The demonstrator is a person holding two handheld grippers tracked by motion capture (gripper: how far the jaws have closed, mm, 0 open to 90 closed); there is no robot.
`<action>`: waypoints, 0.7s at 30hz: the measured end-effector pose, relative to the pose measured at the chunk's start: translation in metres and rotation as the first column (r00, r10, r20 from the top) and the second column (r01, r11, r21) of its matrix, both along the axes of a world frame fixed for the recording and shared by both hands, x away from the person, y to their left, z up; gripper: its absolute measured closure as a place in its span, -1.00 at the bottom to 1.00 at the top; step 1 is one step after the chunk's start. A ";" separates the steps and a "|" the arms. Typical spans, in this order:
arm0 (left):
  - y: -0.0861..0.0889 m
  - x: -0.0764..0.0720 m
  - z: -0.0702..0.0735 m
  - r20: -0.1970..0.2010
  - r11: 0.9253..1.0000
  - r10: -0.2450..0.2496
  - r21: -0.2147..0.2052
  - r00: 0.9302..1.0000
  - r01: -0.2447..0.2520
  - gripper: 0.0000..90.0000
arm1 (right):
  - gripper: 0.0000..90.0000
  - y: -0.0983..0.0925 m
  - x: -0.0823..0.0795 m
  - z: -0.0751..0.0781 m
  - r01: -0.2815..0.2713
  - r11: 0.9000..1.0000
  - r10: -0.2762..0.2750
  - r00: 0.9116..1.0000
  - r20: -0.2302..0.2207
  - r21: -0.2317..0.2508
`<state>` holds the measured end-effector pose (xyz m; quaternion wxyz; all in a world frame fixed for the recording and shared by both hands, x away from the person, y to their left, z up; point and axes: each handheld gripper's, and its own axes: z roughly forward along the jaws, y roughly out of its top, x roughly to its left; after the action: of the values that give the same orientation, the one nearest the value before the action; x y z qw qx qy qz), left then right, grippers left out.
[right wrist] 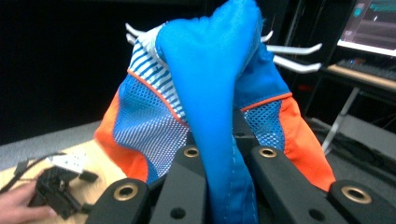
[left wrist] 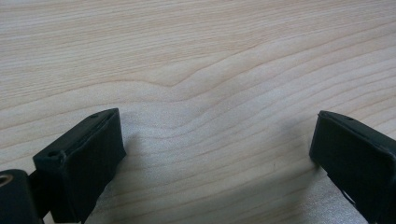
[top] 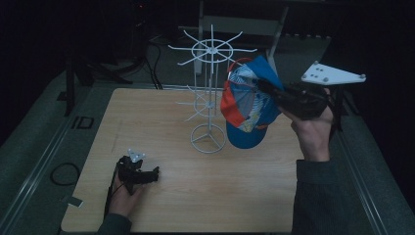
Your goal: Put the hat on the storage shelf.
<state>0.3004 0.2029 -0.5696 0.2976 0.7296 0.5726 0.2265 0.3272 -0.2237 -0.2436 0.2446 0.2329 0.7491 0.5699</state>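
High view: right hand-held gripper (top: 274, 93) clenched on blue-orange cap (top: 247, 105), held aloft just beside white wire rack (top: 210, 93); cap not yet hung, upper prongs nearest. Left hand-held gripper (top: 154, 174) rests on bench (top: 195, 196), well apart.

Left gripper view: jaws released, bare bench (left wrist: 196, 70) between.

Right gripper view: cap fabric (right wrist: 215, 93) pinched; rack prongs (right wrist: 294, 56) behind cap, partly hidden.

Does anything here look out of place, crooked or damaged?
Nothing looks damaged. The cap hangs bunched and tilted in the air, pinched by the right gripper beside the white rack, not yet on a hook. The left gripper rests on the table, its jaws open.
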 end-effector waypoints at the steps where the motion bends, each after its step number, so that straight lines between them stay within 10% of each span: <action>1: 0.000 0.000 0.000 0.000 1.000 -0.001 0.001 1.000 0.001 -0.93 | 0.97 0.002 0.002 -0.003 0.000 1.000 0.000 1.000 -0.008 -0.010; 6: 0.001 0.000 0.000 -0.006 1.000 -0.006 0.005 1.000 0.006 -0.92 | 0.84 0.007 0.010 -0.016 0.019 0.998 -0.023 0.998 -0.057 -0.067; 15: 0.000 0.000 0.000 -0.005 1.000 -0.005 0.002 1.000 0.005 -0.93 | -0.23 0.008 0.009 -0.026 0.113 0.985 -0.123 0.989 -0.077 -0.128; 21: 0.000 0.000 0.000 -0.005 1.000 -0.004 0.003 1.000 0.004 -0.92 | -0.55 0.007 0.011 -0.033 0.154 0.977 -0.170 0.981 -0.099 -0.148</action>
<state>0.3003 0.2031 -0.5693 0.2955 0.7316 0.5717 0.2249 0.3379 -0.2170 -0.2769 0.2638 0.3068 0.7781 0.4805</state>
